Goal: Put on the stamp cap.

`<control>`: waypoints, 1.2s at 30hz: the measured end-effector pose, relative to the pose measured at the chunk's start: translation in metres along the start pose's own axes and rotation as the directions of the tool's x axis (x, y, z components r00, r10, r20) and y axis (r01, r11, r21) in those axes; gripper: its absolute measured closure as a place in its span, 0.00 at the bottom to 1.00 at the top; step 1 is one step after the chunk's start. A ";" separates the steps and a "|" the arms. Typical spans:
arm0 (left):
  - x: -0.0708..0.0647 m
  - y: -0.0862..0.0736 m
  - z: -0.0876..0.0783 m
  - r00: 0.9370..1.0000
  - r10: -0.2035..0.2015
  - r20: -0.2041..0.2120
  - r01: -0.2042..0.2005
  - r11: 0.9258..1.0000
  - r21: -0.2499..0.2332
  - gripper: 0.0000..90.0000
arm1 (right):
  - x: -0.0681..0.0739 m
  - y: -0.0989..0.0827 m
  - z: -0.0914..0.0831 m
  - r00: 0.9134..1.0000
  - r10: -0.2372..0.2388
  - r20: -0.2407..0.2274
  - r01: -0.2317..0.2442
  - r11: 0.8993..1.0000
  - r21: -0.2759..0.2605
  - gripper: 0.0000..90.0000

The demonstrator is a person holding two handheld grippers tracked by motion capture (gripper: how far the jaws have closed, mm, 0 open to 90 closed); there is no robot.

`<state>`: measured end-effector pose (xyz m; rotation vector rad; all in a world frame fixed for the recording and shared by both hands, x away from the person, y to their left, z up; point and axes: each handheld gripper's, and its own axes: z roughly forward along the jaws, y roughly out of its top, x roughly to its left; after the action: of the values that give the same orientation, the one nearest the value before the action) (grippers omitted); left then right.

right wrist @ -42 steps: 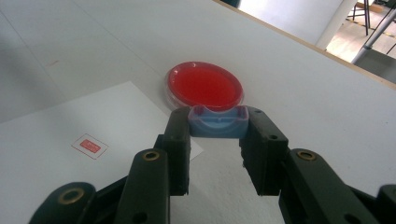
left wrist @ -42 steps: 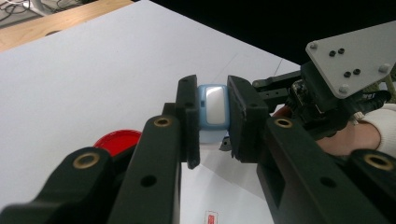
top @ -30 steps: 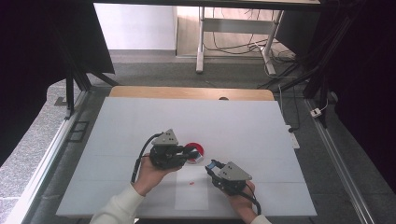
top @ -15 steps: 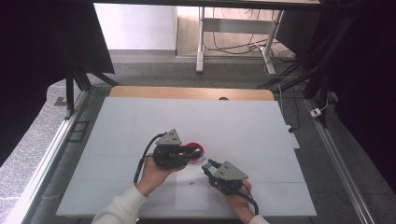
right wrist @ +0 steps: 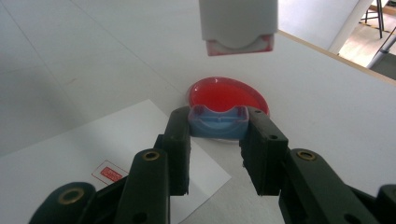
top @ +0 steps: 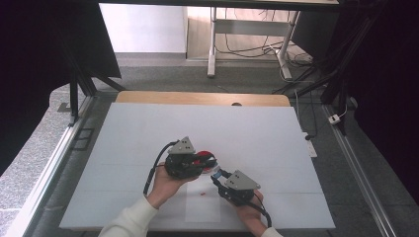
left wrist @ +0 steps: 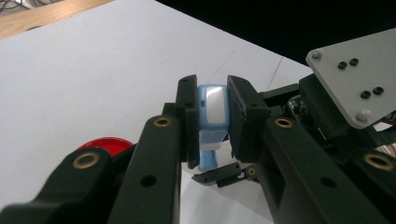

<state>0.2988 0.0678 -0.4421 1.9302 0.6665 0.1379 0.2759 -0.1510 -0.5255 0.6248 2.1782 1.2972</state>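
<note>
**Stamp uncapped, nothing printed yet**

Lower middle of the high view, left to right: left gripper (top: pixel 211 161) pinching the stamp (left wrist: pixel 212 105), pads pressed flat on both its sides. Stamp lifted off the table, over the red dish (top: pixel 203 157). In the right gripper view its white body hangs from the top edge, red-rimmed end down.

Just right of it: right gripper (top: pixel 216 174) clamped on the blue cap (right wrist: pixel 218 125), jaws tight on its two ends. Cap low over the near rim of the dish and clear of the stamp.

Judged progress: cap looks pulled off, so the opening step seems done. Left to do, probably: inking or pressing a mark, then recapping. Sheet of paper (top: pixel 202 215) lies below the grippers at the near table edge, with one small red-outlined box on it (right wrist: pixel 109 173).

Surface: white table (top: pixel 148 128), matte, faint seams, bare elsewhere. Wooden strip (top: pixel 197 98) along the far edge.

Room: dark curtains (top: pixel 39 59) upper left and at the right edge. Grey floor (top: pixel 158 74) beyond the table. Desk legs (top: pixel 212 44) and cables (top: pixel 247 47) upper middle.
</note>
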 end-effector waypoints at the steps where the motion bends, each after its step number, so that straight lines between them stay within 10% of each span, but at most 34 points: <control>1: 0.000 0.000 0.001 1.000 0.000 -0.002 0.000 1.000 0.000 0.83 | 0.001 0.000 0.000 1.000 0.002 -0.001 -0.002 1.000 -0.002 0.70; 36: -0.003 -0.005 0.008 1.000 0.011 -0.016 -0.010 1.000 0.029 0.83 | 0.000 0.005 -0.002 0.999 0.031 0.031 -0.030 0.999 -0.045 0.70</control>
<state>0.2975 0.0616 -0.4499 1.9629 0.6730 0.1515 0.2755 -0.1499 -0.5199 0.6591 2.1159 1.3385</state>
